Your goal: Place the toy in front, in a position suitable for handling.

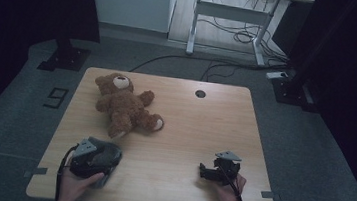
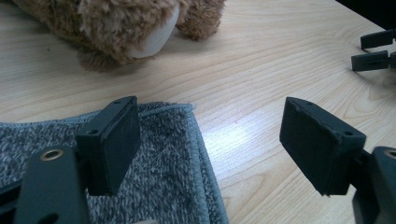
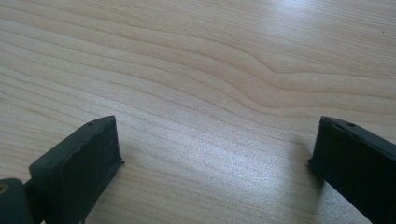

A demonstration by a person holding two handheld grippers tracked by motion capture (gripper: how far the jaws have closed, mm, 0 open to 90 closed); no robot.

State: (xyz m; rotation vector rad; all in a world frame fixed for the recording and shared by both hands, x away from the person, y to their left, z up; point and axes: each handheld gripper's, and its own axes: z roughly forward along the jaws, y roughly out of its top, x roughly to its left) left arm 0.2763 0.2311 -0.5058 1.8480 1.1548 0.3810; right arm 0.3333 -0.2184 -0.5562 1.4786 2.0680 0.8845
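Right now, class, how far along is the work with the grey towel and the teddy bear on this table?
Barely begun. Done: nothing visibly finished; the teddy bear lies uncovered on the table. In hand: the left gripper hovers open over the grey towel, one jaw above the cloth, not pinching it. The right gripper is open over bare wood. Left: probably gripping the towel and whatever it is meant for.

A wooden table (image 1: 203, 133) with a round cable hole (image 1: 200, 94) stands on grey floor (image 1: 312, 145) marked with a black number (image 1: 56, 97), while beyond it cables (image 1: 234, 33) trail under a white desk frame (image 1: 233, 11)
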